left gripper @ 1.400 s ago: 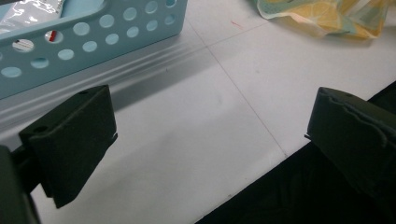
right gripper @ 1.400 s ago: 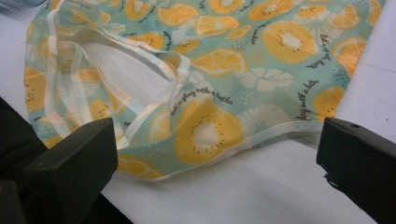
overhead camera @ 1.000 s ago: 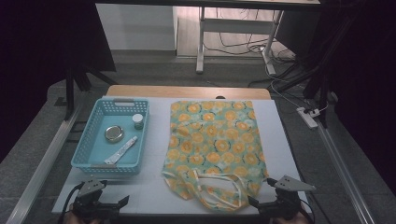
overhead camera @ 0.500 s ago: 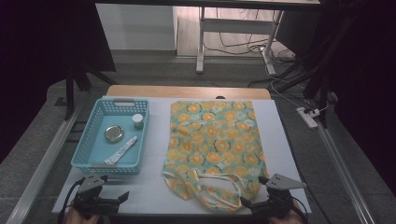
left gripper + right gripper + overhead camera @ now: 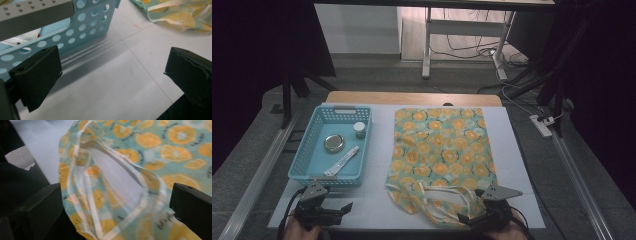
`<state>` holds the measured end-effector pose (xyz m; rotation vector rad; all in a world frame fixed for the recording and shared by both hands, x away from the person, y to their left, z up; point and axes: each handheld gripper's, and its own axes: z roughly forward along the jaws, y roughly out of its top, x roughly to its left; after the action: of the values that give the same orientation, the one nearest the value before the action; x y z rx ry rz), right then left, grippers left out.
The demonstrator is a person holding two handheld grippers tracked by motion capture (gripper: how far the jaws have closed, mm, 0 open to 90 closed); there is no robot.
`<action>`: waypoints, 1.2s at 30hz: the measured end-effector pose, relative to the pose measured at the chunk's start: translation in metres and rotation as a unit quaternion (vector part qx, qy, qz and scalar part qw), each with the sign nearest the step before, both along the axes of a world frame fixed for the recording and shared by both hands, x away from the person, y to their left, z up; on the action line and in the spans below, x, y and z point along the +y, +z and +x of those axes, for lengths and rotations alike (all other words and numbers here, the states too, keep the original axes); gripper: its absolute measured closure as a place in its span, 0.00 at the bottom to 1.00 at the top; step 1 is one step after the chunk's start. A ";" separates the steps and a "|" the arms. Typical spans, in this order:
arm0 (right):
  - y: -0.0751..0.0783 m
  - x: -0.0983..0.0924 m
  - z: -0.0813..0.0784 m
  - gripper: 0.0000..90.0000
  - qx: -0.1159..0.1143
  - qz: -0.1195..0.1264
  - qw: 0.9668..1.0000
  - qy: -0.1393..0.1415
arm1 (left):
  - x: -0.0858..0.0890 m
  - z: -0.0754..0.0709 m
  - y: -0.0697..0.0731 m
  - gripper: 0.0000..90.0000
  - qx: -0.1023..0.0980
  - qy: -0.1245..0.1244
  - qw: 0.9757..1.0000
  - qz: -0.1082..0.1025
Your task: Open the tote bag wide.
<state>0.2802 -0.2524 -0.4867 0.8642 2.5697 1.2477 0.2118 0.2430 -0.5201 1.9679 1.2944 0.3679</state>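
A drawstring bag (image 5: 439, 145) with an orange-slice print lies flat in the middle of the white table, its mouth and pale handles (image 5: 447, 197) toward me. My right gripper (image 5: 464, 216) is at the near edge, open, its jaws on either side of the bag's mouth (image 5: 115, 190) without closing on it. Open too, my left gripper (image 5: 343, 209) rests near the front left, just in front of a blue basket (image 5: 304, 157). Between its jaws lies bare table (image 5: 112, 57), with the basket wall (image 5: 87, 27) to one side and the bag (image 5: 180, 15) farther off.
The basket holds a round tin (image 5: 334, 143), a small bottle (image 5: 359, 129) and a white tube (image 5: 342, 161). Metal rails run along both table sides. A wooden strip (image 5: 412, 97) borders the far edge. A power strip (image 5: 542, 126) lies on the floor at the right.
My right gripper has shifted left onto the bag's mouth. The left gripper has edged slightly toward the basket.
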 end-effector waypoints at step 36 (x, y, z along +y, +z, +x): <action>-0.032 0.082 -0.009 0.45 0.046 -0.096 0.979 0.175 | 0.001 0.000 0.000 0.00 -0.010 0.015 1.000 0.001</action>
<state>0.2711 -0.1706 -0.5188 0.4538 2.9517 1.0283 0.2114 0.2442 -0.5198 1.9433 1.3130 0.4035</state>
